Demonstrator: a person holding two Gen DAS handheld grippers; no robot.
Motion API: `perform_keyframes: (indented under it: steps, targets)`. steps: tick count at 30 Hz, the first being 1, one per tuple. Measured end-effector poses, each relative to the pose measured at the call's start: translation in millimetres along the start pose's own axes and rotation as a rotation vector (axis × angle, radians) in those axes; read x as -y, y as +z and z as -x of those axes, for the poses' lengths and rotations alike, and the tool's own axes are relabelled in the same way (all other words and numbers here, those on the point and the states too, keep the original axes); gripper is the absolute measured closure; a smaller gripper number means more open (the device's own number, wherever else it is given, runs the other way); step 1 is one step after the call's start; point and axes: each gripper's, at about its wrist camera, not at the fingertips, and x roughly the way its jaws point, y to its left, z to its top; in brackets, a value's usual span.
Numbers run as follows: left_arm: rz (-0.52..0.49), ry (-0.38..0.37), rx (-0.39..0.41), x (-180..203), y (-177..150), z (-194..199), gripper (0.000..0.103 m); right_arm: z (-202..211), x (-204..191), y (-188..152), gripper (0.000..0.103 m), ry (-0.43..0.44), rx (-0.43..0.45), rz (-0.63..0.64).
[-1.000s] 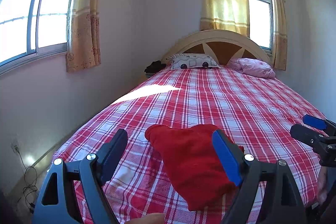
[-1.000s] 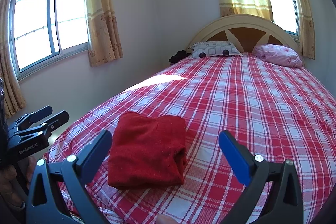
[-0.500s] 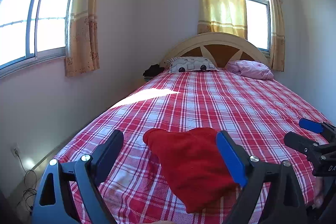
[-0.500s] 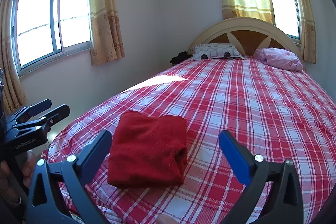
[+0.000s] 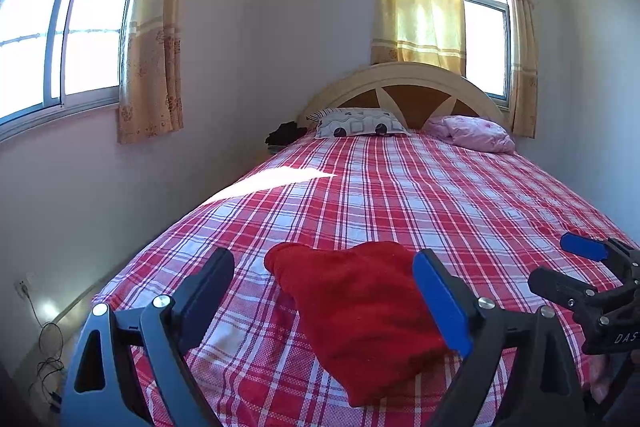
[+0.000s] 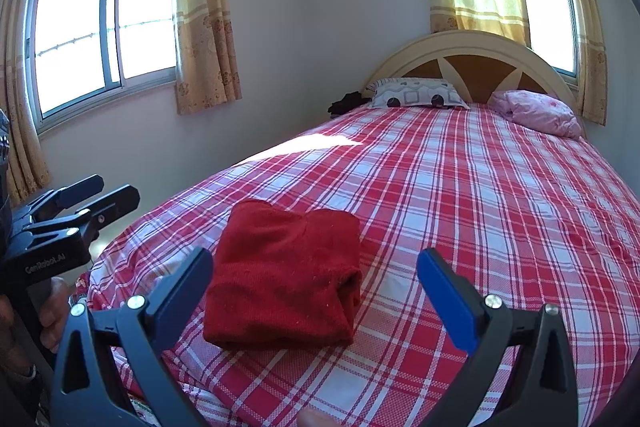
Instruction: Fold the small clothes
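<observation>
A wide bed in a red-and-white plaid cover (image 5: 440, 195) fills the room, ending at an arched cream headboard with brown wooden panels (image 5: 404, 87). Against it lie a grey patterned pillow (image 5: 360, 123) and a crumpled pink pillow (image 5: 472, 133). Plain pale walls (image 5: 280, 47) carry two aluminium-framed windows (image 5: 60, 27) with yellow floral curtains (image 5: 154, 39). A patch of sunlight (image 5: 272, 183) falls on the cover's left side.

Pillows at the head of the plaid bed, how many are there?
2: a grey patterned pillow left of the headboard's middle, a pink pillow at its right. None seems hidden.
</observation>
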Motion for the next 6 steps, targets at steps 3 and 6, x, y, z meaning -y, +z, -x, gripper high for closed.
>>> perform_keyframes:
  steps: [3, 6]
  targets:
    - [-0.001, -0.006, 0.007, 0.1, 0.5, 2.2, 0.011, -0.1, -0.7, -1.5, 0.0, 0.002, -0.004, 0.0]
    - [-0.017, -0.008, 0.006, 1.2, -0.1, 1.8, 0.011, -0.4, -0.4, -2.6, 0.0, 0.004, -0.008, -0.001]
